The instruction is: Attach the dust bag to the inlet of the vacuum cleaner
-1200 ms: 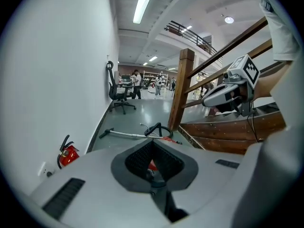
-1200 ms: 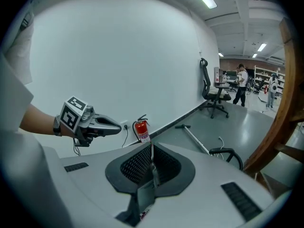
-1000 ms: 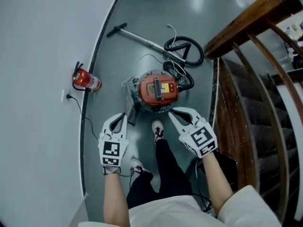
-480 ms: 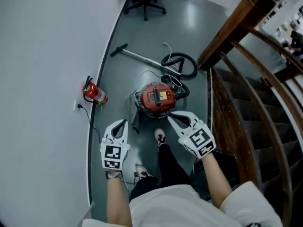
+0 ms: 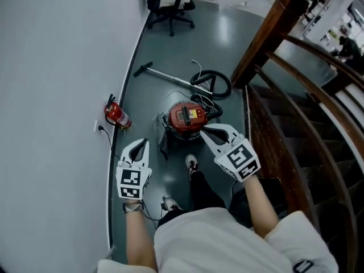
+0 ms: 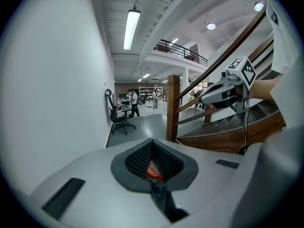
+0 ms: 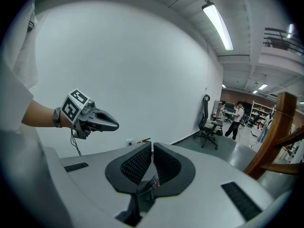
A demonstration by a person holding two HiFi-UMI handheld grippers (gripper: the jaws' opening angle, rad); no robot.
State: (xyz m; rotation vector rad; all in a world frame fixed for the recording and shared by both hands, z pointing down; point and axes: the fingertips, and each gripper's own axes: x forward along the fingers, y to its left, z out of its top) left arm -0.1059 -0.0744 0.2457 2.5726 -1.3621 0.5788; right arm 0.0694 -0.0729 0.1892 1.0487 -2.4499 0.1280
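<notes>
Jaws together and empty, the left gripper (image 5: 141,143) and right gripper (image 5: 205,131) have risen clear of the red vacuum cleaner (image 5: 186,117) on the grey floor (image 5: 165,47), suggesting that its dust bag, not discernible here, is already attached.

The vacuum cleaner (image 5: 187,117) is red with a yellow patch on top. At its 9 o'clock, the fire extinguisher (image 5: 118,116) is red too. The hose (image 5: 219,79) is black. The floor (image 5: 170,56) is dark grey-green, the wall (image 5: 57,67) white. The left gripper (image 5: 143,143) and right gripper (image 5: 206,129) are white, with black-and-white squares.
</notes>
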